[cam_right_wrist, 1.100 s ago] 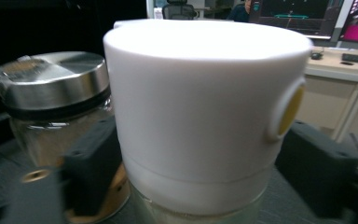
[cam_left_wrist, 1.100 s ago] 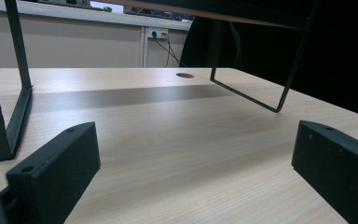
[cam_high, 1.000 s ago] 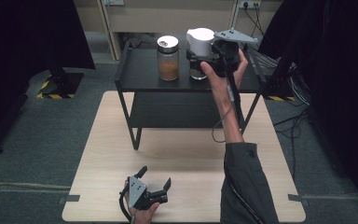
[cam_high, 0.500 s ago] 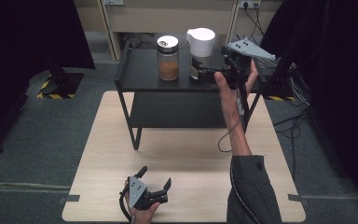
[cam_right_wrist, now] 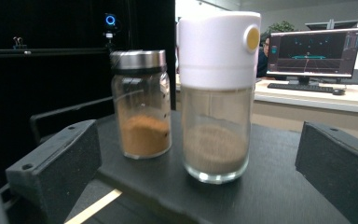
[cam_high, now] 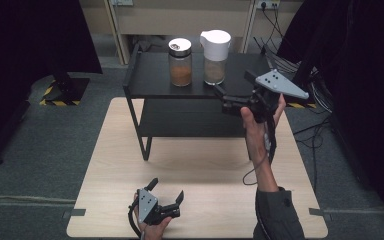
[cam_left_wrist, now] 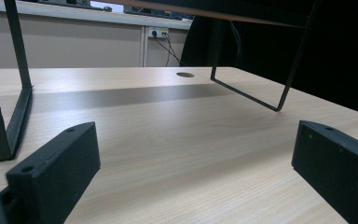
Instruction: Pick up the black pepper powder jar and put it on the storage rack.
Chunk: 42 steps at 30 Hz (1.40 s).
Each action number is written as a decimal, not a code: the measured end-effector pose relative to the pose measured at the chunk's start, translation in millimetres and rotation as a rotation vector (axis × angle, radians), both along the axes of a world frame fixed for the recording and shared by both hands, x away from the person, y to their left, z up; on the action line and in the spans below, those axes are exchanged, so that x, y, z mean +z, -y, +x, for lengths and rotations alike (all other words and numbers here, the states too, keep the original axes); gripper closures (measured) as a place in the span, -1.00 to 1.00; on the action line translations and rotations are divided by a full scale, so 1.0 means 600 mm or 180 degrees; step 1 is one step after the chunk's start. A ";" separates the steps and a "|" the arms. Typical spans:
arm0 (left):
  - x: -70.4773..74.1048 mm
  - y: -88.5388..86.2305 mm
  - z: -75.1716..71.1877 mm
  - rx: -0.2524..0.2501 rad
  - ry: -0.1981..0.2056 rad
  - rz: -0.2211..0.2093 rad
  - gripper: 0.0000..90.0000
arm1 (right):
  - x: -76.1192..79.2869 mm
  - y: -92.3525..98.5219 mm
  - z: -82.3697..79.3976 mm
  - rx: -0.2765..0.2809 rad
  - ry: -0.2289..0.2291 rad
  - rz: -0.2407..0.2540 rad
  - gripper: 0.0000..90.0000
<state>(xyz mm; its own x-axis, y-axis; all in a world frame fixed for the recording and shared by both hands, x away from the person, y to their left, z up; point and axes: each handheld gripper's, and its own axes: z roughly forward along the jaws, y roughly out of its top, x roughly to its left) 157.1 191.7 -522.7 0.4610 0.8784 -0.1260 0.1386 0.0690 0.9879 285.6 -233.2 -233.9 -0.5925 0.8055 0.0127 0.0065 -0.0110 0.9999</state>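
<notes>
Light falls evenly from above onto the pale table (cam_high: 130,150), which stays bright while the room's edges sink into near black. The black shelf (cam_high: 150,75) throws a soft grey band across the wood under it. Up close, the white-capped jar (cam_right_wrist: 216,93) looks sharp, the monitor (cam_right_wrist: 314,49) behind glows slightly soft, and the near jaws are a little blurred.

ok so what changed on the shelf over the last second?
The right gripper let go of the white-lidded glass jar and backed off toward the person, jaws open. That jar stands on the black metal shelf beside the steel-lidded glass spice jar, neither shifted. The left gripper stayed open, low on the wooden table.
</notes>
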 end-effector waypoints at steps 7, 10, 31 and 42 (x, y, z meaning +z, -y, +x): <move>0.000 0.000 0.000 0.0001 0.0003 0.0001 -1.00 | -0.045 0.009 -0.034 0.0043 0.0033 -0.0008 -0.99; 0.000 0.000 0.000 -0.0001 0.0003 0.0000 -1.00 | -0.063 0.010 -0.046 0.0046 0.0039 -0.0009 -0.99; 0.000 0.001 -0.001 -0.0003 0.0008 0.0020 -1.00 | -0.194 0.014 -0.112 -0.0108 0.0034 -0.0050 -0.99; 0.001 0.002 0.000 -0.0006 0.0004 0.0022 -1.00 | -0.275 0.015 -0.140 -0.0150 -0.0066 -0.0087 -0.99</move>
<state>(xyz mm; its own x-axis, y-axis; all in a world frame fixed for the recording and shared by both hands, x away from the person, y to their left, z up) 156.9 190.8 -522.3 0.4628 0.8784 -0.1194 0.1373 0.0620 0.9886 201.7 -241.9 -398.9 -0.5538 0.8327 0.0023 0.0274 0.0154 0.9995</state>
